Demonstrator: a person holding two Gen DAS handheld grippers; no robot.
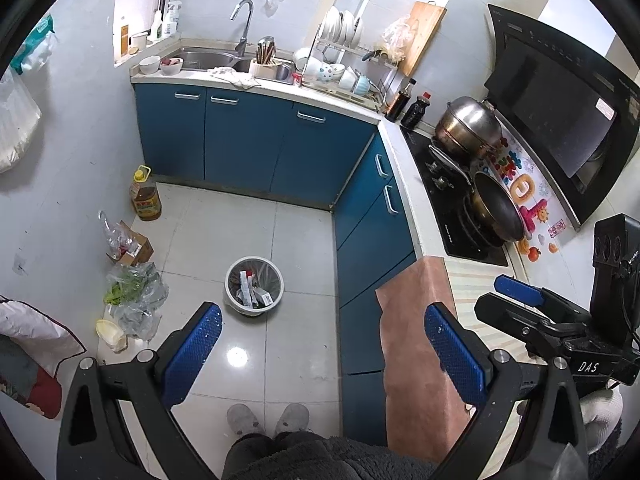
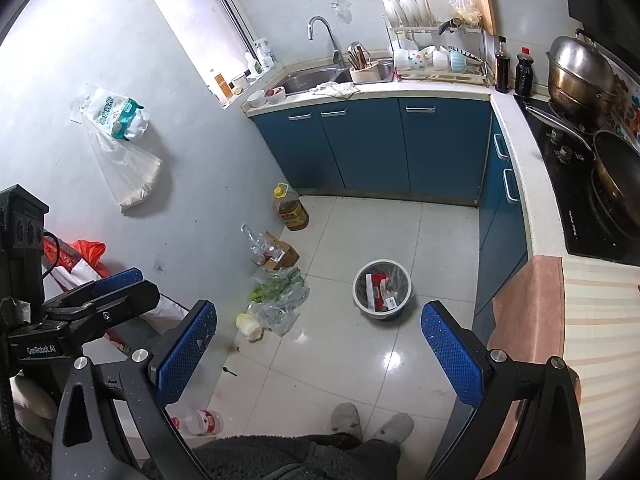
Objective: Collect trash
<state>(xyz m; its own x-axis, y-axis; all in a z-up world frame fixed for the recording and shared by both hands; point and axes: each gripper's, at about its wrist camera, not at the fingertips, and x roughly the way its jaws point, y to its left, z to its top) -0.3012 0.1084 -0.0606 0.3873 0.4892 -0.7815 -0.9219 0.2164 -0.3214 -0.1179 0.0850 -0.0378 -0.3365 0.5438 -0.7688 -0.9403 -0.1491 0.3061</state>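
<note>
A round white trash bin with wrappers inside stands on the tiled kitchen floor; it also shows in the right wrist view. My left gripper is open and empty, held high above the floor, the bin just beyond its left finger. My right gripper is open and empty, also high, the bin between its fingers farther off. A clear plastic bottle with a red label lies on the floor near my feet. A small dark scrap lies on the tiles.
Plastic bags with greens, a cardboard box, a lidded tub and an oil jug line the left wall. Blue cabinets with a sink run along the back. A stove with pans is on the right counter.
</note>
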